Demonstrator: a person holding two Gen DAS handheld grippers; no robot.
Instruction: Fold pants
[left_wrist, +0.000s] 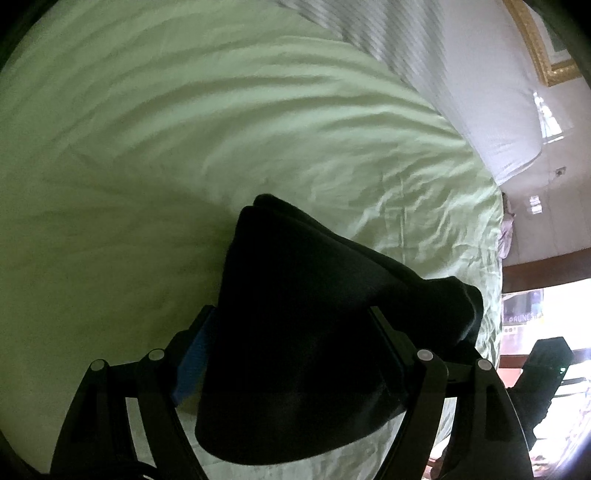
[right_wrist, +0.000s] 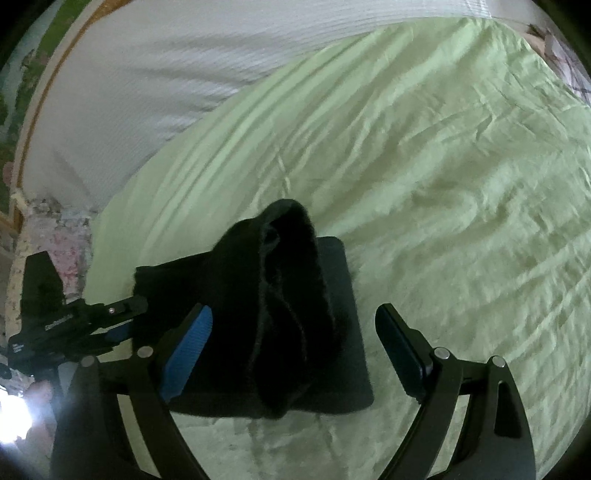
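Pants lie folded on my green bed.
My right tongs gape wide; left tongs straddle cloth, grip unclear.

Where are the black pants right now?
The black pants lie bunched on the green bedsheet, between the open right gripper fingers; the left gripper straddles their other end.
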